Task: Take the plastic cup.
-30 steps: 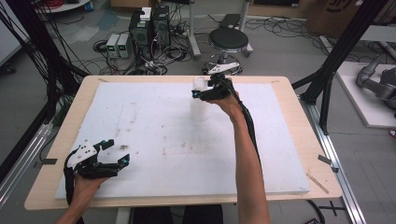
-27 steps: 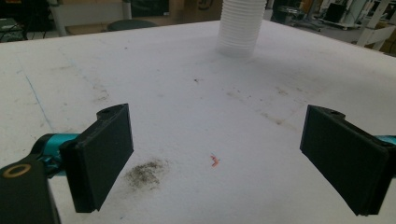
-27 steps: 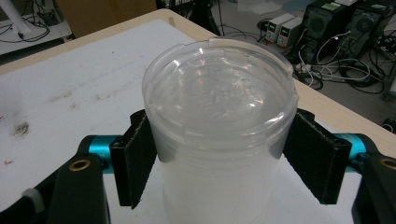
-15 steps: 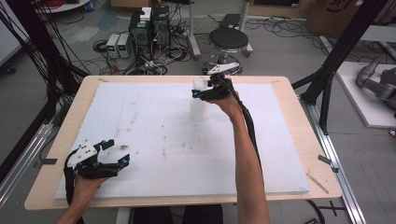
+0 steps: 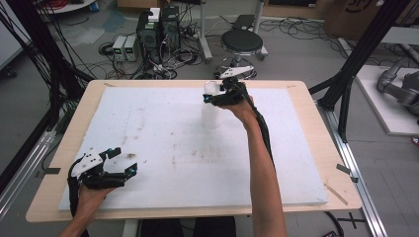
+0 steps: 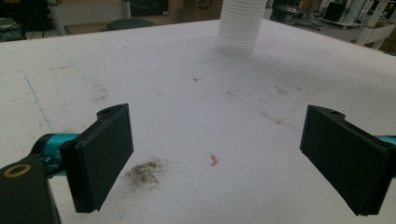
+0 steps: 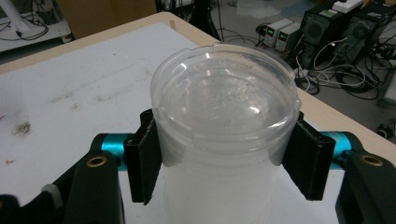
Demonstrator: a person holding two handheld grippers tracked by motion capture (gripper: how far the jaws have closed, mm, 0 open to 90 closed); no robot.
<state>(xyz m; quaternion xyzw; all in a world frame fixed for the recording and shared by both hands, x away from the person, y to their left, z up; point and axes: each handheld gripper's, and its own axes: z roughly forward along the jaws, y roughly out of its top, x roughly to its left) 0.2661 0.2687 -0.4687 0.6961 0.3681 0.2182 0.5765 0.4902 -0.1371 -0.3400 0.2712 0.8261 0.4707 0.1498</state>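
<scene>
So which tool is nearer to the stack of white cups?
Right. The right tool has its jaws pressed on the stack of white cups near its top; the left tool is open, far off at the table's near left corner.

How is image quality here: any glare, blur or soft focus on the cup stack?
Right gripper view: sharp, with small glare spots on the top of the cup stack, pads pressing its sides. Left gripper view: jaws crisp, the stack farther off slightly soft. High view: even light, white stack barely separates from the white foam board.
</scene>
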